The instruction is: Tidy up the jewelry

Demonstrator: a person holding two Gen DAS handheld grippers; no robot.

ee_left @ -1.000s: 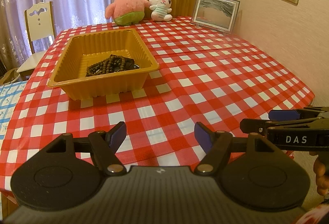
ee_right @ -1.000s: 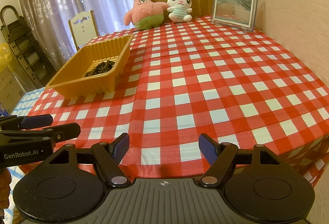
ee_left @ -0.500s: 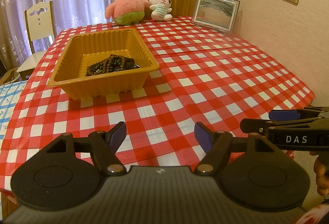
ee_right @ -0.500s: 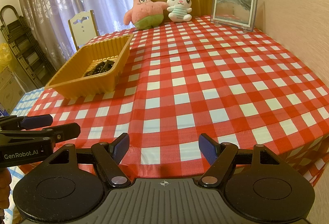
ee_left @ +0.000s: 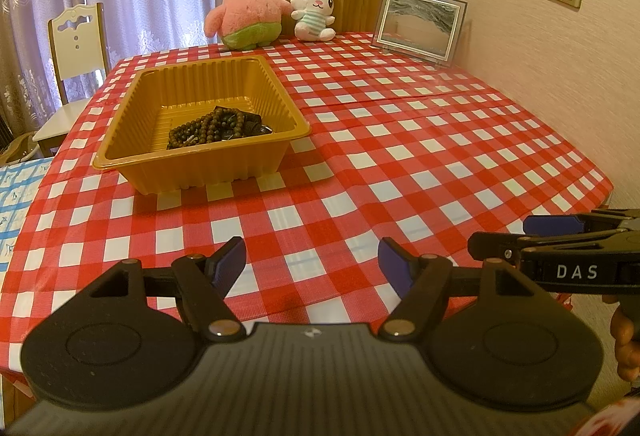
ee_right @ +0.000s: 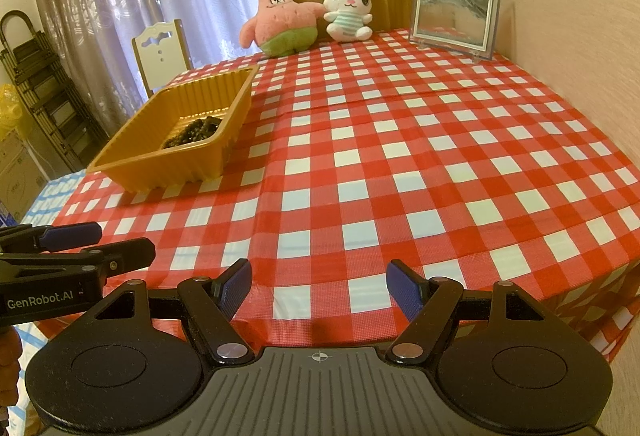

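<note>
Hovering over the near table edge, left gripper (ee_left: 312, 262) & right gripper (ee_right: 318, 286) both have jaws spread wide w/ nothing between them. Dark bead jewelry (ee_left: 216, 126) lies piled in the gold tray (ee_left: 192, 164) on the red-checked tablecloth (ee_right: 380, 156), well apart from both. Plush toys and a framed pic at the far edge.
</note>
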